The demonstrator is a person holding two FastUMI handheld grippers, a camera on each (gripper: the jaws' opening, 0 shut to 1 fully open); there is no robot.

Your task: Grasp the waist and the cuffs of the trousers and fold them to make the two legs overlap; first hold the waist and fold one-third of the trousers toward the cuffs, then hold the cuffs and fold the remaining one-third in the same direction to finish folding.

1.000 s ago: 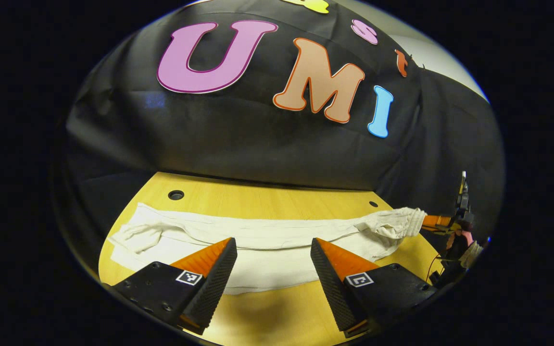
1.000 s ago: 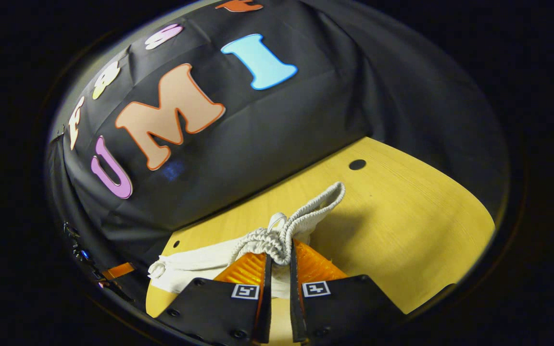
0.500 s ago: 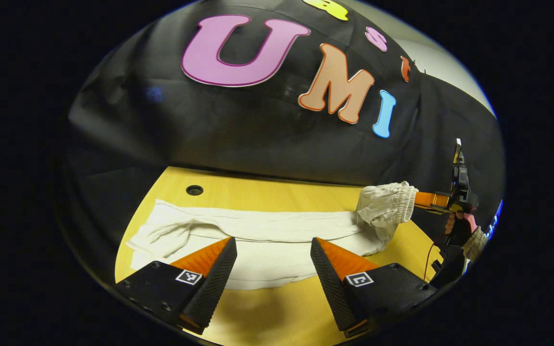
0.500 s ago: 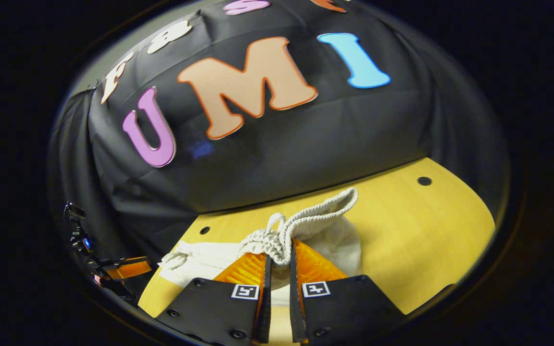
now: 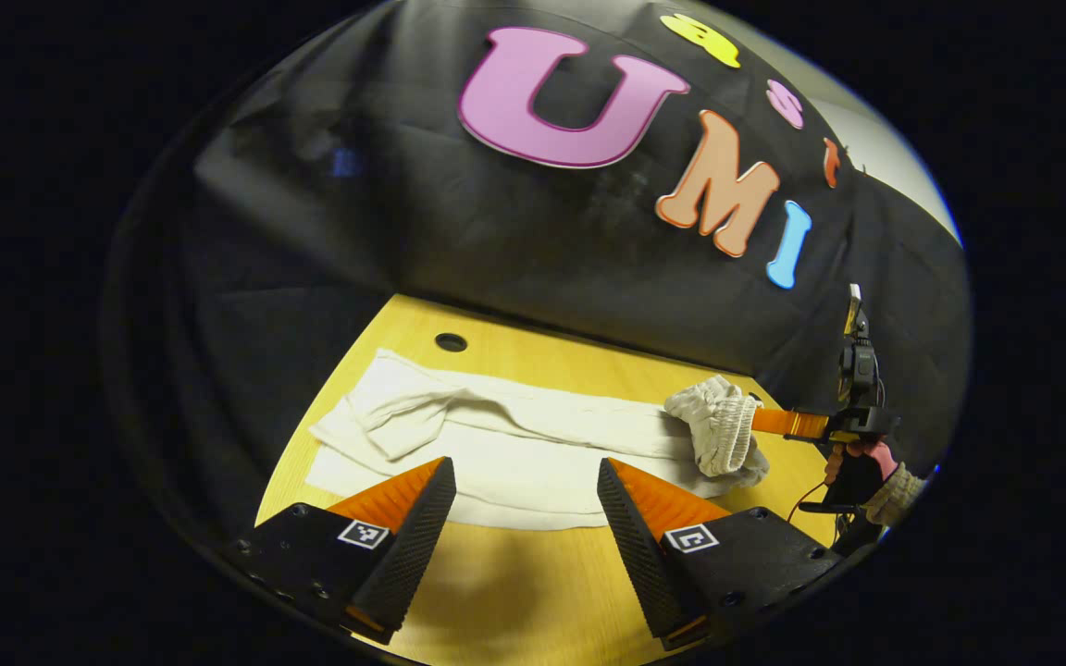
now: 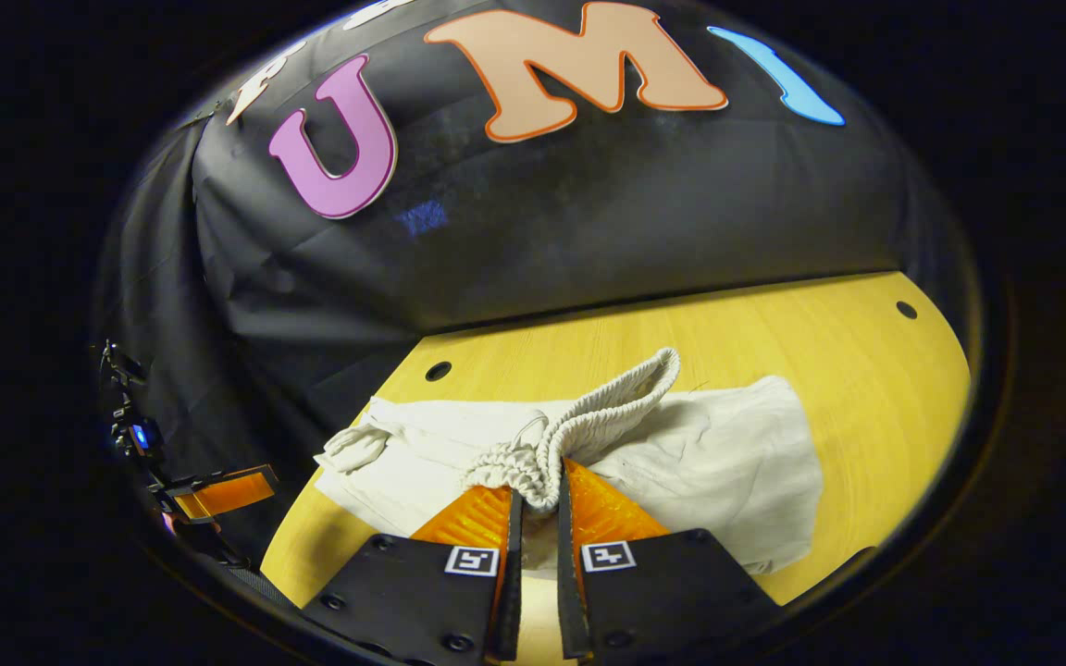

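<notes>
White trousers lie lengthwise on the wooden table, legs overlapped, with the cuffs at the left. My right gripper is shut on the gathered elastic waistband, lifted a little and carried over the trouser fabric. In the left gripper view that waistband is bunched at the right end, held by the right gripper. My left gripper is open, hovering just before the near edge of the legs, holding nothing.
A hand with a pale cuff holds the right gripper. The table has round holes near its far edge. In the right gripper view the left gripper sits at the far left, off the table's left corner.
The right gripper has carried the waistband inward over the trousers, toward the cuffs, and the fabric behind it has doubled over. The left gripper stayed open and swung its view to the right.
</notes>
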